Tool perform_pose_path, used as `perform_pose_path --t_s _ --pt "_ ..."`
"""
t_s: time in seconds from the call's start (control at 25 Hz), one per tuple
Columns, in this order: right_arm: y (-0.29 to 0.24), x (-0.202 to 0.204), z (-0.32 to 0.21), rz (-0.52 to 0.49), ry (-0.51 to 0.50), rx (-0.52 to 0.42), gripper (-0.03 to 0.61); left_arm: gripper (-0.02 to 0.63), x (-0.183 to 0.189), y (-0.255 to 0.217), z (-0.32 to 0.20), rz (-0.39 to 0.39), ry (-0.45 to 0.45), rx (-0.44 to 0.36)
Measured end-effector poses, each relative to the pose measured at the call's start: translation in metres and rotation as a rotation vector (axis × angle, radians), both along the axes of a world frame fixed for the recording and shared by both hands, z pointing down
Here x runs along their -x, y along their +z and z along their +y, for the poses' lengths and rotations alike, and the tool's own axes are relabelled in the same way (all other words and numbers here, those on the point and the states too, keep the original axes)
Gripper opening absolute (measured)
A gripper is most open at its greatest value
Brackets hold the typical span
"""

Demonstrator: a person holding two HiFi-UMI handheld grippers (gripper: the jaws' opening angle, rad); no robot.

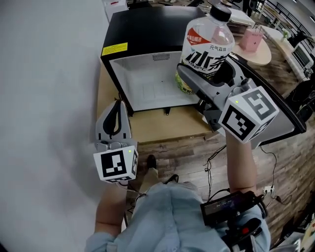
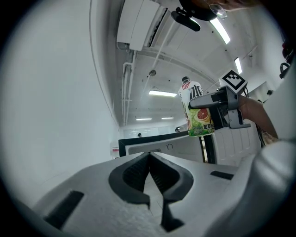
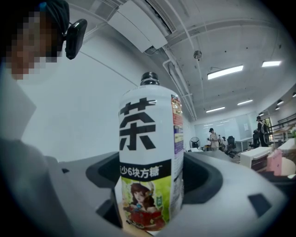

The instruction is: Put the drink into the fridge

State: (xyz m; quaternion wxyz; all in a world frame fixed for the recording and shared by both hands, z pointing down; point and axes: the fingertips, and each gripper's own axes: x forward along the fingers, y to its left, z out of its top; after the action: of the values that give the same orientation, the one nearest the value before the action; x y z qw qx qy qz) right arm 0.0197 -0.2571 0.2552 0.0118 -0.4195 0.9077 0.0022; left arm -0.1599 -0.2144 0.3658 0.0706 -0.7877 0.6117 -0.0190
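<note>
Open-plan office: plain white wall (image 1: 44, 74) on one side, wood-look floor (image 1: 197, 157), strip lights and an AC unit (image 2: 138, 23) overhead. A small black fridge (image 1: 147, 24) sits on a low wooden bench (image 1: 162, 128). Its door (image 1: 288, 118) is swung wide to the person's right, and the inside is smooth white.

The drink (image 1: 206, 44) is a tall clear plastic bottle w/ pinkish liquid at the shoulder and a black screw cap (image 1: 220, 12). Its glossy white wrap label has big black characters. It's up in the air, roughly upright, by the right side of the fridge's open front, not inside. The right claw (image 1: 197, 76) pinches it low on the body, curved grey jaws spread wide either side of the label.

The left claw (image 1: 116, 110) hangs over the bench's front edge, well apart from the bottle. Its jaws are pressed together tip to tip, dark ribbed pads meeting, nothing between. Each claw carries a cube w/ black-and-white square markers.

Left gripper view only: a grapefruit pic on the label's green lower band, and the bottle sitting higher than the fridge top. Right gripper view only: a cartoon figure on that green band, plus people (image 3: 213, 137) standing by desks in the bkgd. Head view only: a yellow sticker (image 1: 114, 49) on the fridge's top front edge, and a pink bag (image 1: 253, 39) on a round table (image 1: 261, 55) behind.
</note>
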Motion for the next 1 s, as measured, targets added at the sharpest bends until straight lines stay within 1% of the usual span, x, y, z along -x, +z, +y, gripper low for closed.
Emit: perform_pose_path --t_s 0.24,0.52,0.72,1.0 --pt "0.001 -0.001 0.001 -0.003 0.003 0.025 0.385 0.009 -0.009 -0.023 -0.006 -0.006 0.010 0.007" --pt "0.005 -0.001 -0.001 -0.026 0.012 0.054 0.385 0.009 -0.017 -0.040 -0.013 -0.057 0.021 0.025" --pt "0.006 0.000 0.003 -0.034 0.016 0.097 0.385 0.009 -0.016 -0.054 -0.014 -0.080 0.022 0.045" --pt "0.012 -0.002 0.001 -0.046 0.022 0.120 0.385 0.009 -0.028 -0.065 -0.023 -0.087 0.040 0.077"
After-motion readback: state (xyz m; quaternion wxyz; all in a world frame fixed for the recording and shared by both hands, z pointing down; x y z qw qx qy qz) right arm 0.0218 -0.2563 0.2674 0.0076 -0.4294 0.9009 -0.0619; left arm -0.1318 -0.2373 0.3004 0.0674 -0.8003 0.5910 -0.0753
